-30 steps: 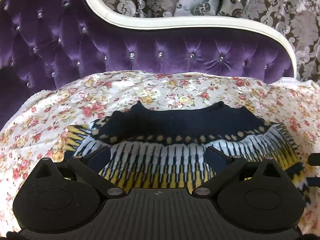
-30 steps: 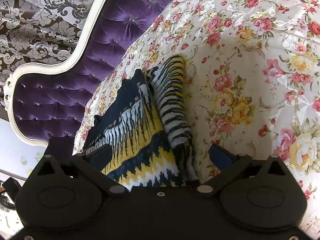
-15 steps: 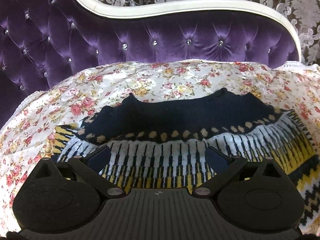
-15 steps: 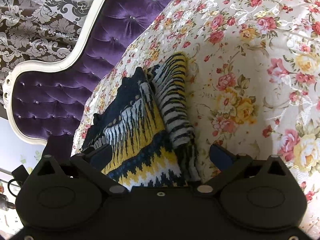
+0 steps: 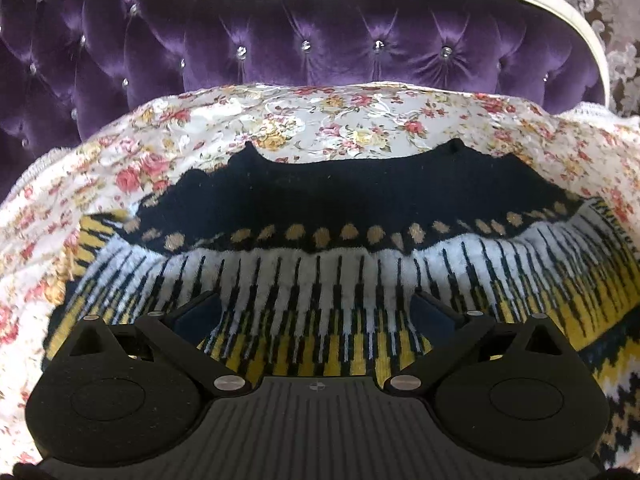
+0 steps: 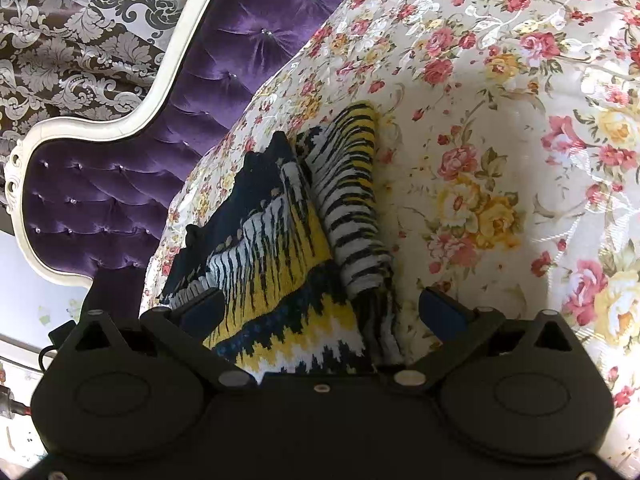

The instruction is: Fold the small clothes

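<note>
A small knitted sweater [image 5: 320, 264], black at the neck with white, black and yellow stripes, lies flat on the floral bedspread [image 5: 320, 120]. My left gripper [image 5: 316, 312] is open and hovers just above its striped middle. In the right wrist view the sweater [image 6: 272, 248] shows with one sleeve [image 6: 352, 208] folded along its right side. My right gripper [image 6: 324, 308] is open over the sweater's lower hem, near the sleeve end, holding nothing.
A purple tufted headboard [image 5: 320, 40] with a white frame stands behind the bed; it also shows in the right wrist view [image 6: 120, 184]. Patterned curtains [image 6: 80, 48] hang beyond it. The floral bedspread [image 6: 500, 160] stretches to the right of the sweater.
My left gripper has moved forward and lower over the sweater, which now looks larger. My right gripper has barely moved. Both stay open.
</note>
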`<state>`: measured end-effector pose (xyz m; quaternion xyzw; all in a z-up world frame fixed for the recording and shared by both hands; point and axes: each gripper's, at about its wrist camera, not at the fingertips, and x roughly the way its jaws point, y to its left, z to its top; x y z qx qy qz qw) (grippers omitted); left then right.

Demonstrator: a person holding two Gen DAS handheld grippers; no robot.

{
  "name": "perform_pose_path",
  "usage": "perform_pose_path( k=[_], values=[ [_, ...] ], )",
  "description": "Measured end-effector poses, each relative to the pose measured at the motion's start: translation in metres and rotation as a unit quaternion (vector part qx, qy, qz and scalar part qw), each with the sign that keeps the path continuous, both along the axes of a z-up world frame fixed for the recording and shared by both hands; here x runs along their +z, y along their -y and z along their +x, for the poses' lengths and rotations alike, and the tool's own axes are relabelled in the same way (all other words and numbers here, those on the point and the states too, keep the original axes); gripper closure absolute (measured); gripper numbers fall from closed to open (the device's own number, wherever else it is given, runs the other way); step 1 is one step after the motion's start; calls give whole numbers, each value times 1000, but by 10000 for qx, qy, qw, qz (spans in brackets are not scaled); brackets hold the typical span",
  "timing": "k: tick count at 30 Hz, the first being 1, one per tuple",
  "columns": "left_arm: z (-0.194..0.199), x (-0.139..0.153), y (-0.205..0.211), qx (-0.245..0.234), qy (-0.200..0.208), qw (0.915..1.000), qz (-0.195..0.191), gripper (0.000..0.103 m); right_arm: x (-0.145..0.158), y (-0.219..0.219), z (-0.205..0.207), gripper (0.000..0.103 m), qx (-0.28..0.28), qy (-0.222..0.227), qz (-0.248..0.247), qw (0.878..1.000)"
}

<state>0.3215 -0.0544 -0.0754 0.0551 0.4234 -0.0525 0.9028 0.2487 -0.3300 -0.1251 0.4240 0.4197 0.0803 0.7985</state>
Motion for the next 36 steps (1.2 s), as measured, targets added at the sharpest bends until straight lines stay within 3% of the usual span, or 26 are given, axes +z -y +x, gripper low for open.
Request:
perform_pose_path(
  k=[6, 15, 26, 30, 32, 34, 36],
  values=[
    [-2, -5, -2, -85, 92, 9999, -61, 0, -4, 3, 1, 0, -32, 63, 195, 9998],
    [6, -5, -4, -98, -192, 9997, -134, 0, -16, 7, 4, 0, -95, 379, 770, 9963],
    [6, -6, -4, -102, -177, 9997, -122, 0, -5, -28, 25, 0, 431, 839, -88, 9955],
    [5, -7, -5, -106, -147, 9998, -126, 0, -9, -17, 27, 1, 251, 753, 323, 9963],
    [5, -6, -5, -105, -156, 9997, -124, 0, -12, -11, 23, 22, 91, 720, 332, 9968],
    [6, -6, -4, -97, -171, 9997, -126, 0, -17, -9, 22, 69, 46, 496, 211, 9985],
    [7, -3, -5, -149, -209, 9996, -116, 0, -24, -6, 21, 70, 3, 474, 358, 9982]
  ],
)
